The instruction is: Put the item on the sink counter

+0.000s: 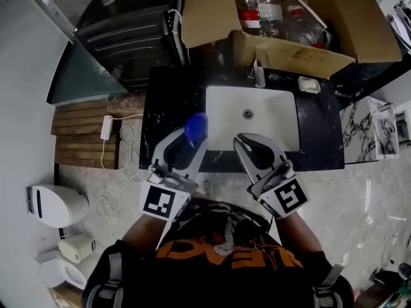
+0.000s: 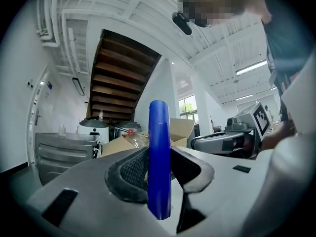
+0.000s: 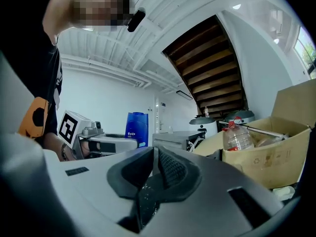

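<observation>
A flat blue bottle (image 1: 196, 126) with a white label stands upright between the jaws of my left gripper (image 1: 192, 137), which is shut on it. It hangs over the front left of the black sink counter (image 1: 169, 101), beside the white basin (image 1: 252, 117). The left gripper view shows the blue bottle (image 2: 159, 157) edge-on, pinched by the dark pads of the left gripper (image 2: 160, 168). My right gripper (image 1: 242, 140) hovers at the basin's front edge, shut and holding nothing. In the right gripper view, the right gripper (image 3: 154, 158) has its pads together, and the blue bottle (image 3: 137, 128) shows off to the left.
A faucet (image 1: 258, 74) and a soap dish (image 1: 309, 85) sit behind the basin. An open cardboard box (image 1: 289, 55) with plastic bottles stands behind the counter. Left of the counter are wooden slats with a power strip (image 1: 106, 128), a dark cabinet (image 1: 131, 47) and a toilet (image 1: 58, 205).
</observation>
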`<state>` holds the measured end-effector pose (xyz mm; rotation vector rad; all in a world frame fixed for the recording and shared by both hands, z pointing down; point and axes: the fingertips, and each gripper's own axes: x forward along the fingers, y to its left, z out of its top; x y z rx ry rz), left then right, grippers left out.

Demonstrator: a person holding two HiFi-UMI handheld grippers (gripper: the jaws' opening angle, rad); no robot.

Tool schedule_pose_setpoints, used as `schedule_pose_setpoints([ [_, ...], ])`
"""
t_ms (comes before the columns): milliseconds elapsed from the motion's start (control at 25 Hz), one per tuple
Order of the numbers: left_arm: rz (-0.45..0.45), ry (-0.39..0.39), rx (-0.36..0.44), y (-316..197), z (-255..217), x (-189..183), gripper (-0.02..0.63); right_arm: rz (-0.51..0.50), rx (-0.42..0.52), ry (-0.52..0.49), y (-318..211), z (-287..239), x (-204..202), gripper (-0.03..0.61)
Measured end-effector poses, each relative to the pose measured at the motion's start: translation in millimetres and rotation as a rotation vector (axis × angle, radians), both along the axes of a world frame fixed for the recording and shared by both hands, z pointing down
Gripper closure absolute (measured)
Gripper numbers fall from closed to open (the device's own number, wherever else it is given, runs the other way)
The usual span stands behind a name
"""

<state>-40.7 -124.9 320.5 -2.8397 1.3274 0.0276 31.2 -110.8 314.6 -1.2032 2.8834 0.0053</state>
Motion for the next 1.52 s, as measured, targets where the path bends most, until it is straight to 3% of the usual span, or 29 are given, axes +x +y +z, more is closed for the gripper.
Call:
schedule_pose_setpoints([
  [400,-0.057,-0.006,0.038,-91.1,65.6,-50.3,0.457,0.0,-0.055,0.022,-99.4,77.0,-48.3,0.537],
  [720,-0.092,-0.03,-0.013,-131.6,127.5,-68.5,0.459,-0.008,-0.116,0.058,-148.7,134.7,-80.5,0.545],
  [1120,-0.124,-0.04,-0.014,-163.7,179.5,-83.0,0.459,-0.015,-0.195,0.088,-179.1,178.4,-103.9,0.546],
  [1240,-0.117,-0.076,0.017,-165.8,194.8,-84.3,0.459,-0.002,-0.219,0.095,-179.8,188.4,-102.4,0.546],
  [1520,-0.109,-0.07,0.02,-160.5,212.7,-87.0,0.459,-0.009,-0.252,0.124,-168.6,206.5,-108.2,0.548],
])
